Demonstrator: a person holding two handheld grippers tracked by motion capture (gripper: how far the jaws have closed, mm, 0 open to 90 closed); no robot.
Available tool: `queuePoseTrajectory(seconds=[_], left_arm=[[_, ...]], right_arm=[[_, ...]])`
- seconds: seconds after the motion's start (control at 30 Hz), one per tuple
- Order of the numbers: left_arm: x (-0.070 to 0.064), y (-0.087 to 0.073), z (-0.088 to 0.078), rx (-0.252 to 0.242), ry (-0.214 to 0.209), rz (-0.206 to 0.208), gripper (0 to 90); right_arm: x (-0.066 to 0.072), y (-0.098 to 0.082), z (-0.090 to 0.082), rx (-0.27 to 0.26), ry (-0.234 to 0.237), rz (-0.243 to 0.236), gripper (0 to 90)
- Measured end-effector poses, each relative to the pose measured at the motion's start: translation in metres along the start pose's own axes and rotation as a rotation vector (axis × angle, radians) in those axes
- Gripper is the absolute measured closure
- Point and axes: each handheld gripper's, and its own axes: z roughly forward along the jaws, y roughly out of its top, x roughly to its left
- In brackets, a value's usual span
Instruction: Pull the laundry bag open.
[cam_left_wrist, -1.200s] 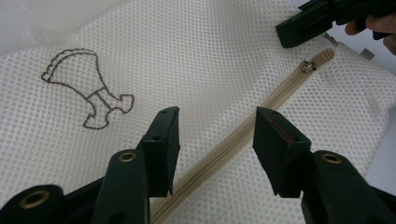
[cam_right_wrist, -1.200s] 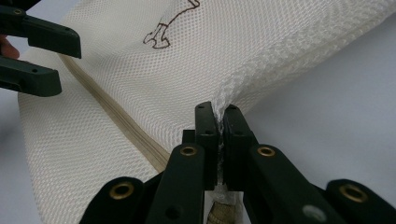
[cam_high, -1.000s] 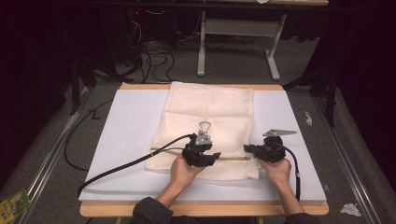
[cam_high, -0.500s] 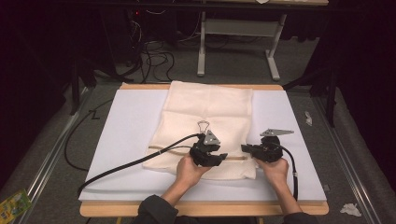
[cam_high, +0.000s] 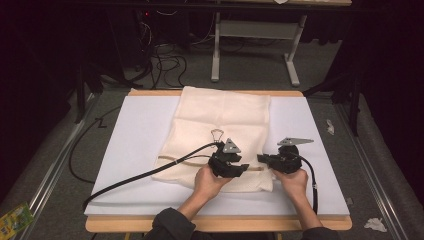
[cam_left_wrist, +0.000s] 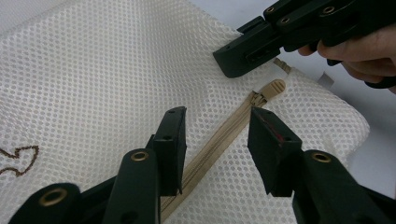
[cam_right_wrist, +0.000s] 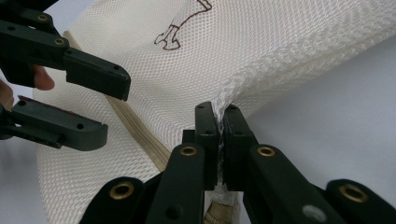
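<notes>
The right gripper (cam_right_wrist: 217, 140) pinches a fold of the mesh bag (cam_high: 220, 120), jaws clamped tight on the netting near the zip's end. The left gripper (cam_left_wrist: 215, 149) has just been closing, jaws apart, straddling the zipper (cam_left_wrist: 219, 140) without pressing it. The zip pull (cam_left_wrist: 273, 87) lies just beyond its tips.

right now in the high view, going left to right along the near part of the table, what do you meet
black cable → left gripper → right gripper → bare white table cover
</notes>
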Motion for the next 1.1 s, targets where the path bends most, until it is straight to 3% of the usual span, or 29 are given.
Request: queuePoseTrajectory(seconds=[0.67, 1.0, 1.1], left_arm=[[-0.021, 0.004, 0.019, 0.019, -0.055, 0.034, 60.7], [-0.025, 0.006, 0.021, -0.002, -0.049, 0.029, 57.8], [-0.028, 0.007, 0.023, 0.0, -0.043, 0.049, 57.3]], right_arm=[[0.008, 0.006, 0.003, -0.015, 0.011, -0.01, 88.3], [0.012, 0.009, 0.006, -0.014, 0.018, -0.027, 88.3], [0.014, 0.009, 0.007, -0.016, 0.017, -0.022, 88.2]])
